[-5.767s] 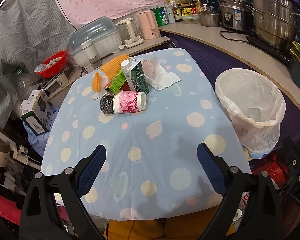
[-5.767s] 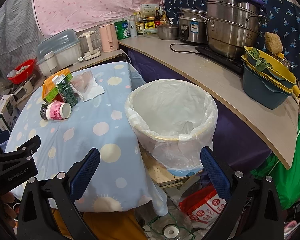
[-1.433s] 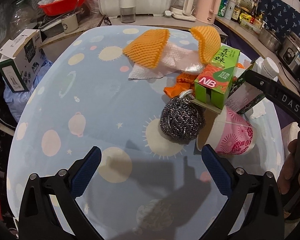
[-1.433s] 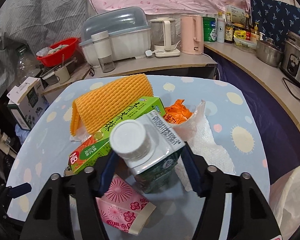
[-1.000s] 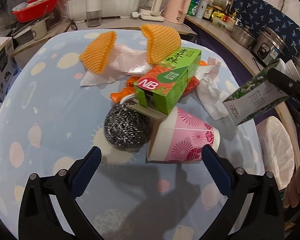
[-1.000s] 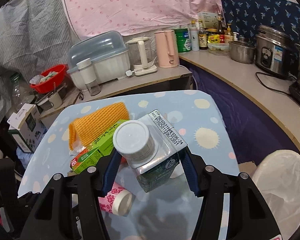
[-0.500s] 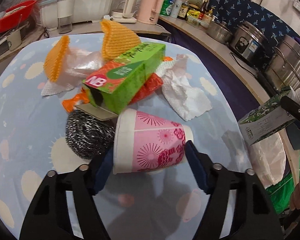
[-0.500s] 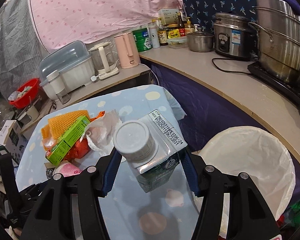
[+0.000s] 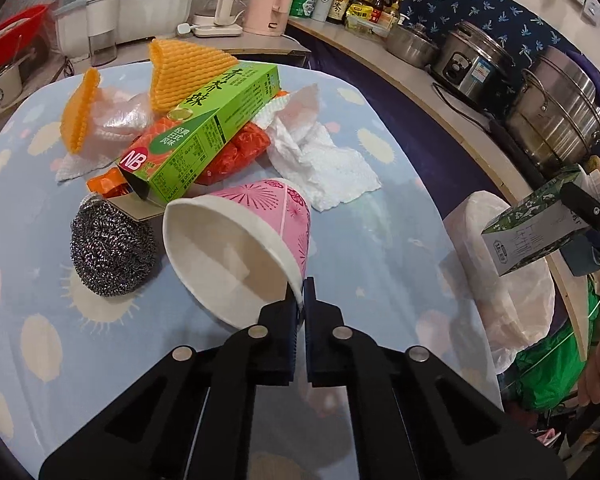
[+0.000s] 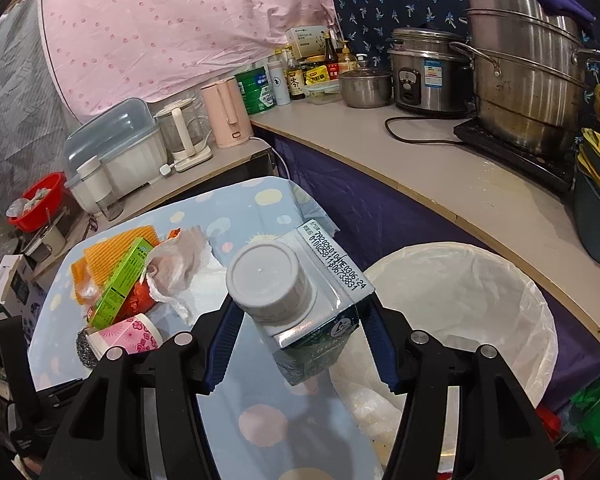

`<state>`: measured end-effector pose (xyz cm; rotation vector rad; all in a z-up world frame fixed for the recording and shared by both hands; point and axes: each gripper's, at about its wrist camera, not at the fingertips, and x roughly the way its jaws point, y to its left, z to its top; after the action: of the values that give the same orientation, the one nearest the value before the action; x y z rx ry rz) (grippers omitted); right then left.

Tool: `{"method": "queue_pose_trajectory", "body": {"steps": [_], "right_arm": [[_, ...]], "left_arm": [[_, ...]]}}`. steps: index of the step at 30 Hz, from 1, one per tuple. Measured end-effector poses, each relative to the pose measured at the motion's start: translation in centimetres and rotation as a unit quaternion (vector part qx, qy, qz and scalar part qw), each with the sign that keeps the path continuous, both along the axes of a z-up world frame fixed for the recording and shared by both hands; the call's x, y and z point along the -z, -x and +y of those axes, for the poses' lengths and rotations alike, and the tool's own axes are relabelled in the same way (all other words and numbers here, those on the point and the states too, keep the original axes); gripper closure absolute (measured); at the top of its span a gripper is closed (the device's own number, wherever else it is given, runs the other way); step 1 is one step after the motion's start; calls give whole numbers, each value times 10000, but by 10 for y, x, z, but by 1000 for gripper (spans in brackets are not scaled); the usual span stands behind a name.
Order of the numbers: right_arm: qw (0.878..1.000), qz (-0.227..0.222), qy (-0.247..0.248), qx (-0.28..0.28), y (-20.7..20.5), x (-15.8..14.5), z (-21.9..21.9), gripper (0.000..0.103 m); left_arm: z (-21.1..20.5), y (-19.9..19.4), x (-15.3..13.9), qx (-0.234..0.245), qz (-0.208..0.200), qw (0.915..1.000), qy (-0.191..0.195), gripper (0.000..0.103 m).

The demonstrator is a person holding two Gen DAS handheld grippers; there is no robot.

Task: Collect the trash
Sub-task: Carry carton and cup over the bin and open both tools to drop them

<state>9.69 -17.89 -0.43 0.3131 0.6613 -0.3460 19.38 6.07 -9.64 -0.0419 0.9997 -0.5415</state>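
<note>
While pinching only the thin rim of the pink paper cup [image 9: 240,240] with the left gripper [image 9: 300,304], risks crumpling; right gripper [image 10: 300,344] clamping the carton [image 10: 300,304], could miss the bin [image 10: 480,300].

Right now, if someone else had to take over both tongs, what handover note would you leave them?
Left tongs: shut on the rim of the pink paper cup, which lies on its side on the table.
Right tongs: shut on the green carton, held beside the lined bin, not yet dropped.
On the table: steel scrubber, green tea box, orange foam nets, orange wrapper, paper towel.
Done: carton and cup gripped; I can't see into the bin well enough to tell what is in it.
Left: bin the carton, the cup, then the rest.
</note>
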Motion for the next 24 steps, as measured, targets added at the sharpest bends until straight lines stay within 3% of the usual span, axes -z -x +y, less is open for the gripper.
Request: {"method": "queue_pose_trajectory", "body": {"steps": [11,17,24], "right_arm": [[9956,-136,470,804,63,-22,-48,47],[9912,-73,417,1251,95,-14,-80,47],[9899,0,287,1389,106,3,-101,47]], "left_arm": [[-16,38,-42,308,-228,9993,0,101],[-45,65,-71,761,-408,9962,114,101],[-97,91,-95,1376,-580,9885,223,101]]}}
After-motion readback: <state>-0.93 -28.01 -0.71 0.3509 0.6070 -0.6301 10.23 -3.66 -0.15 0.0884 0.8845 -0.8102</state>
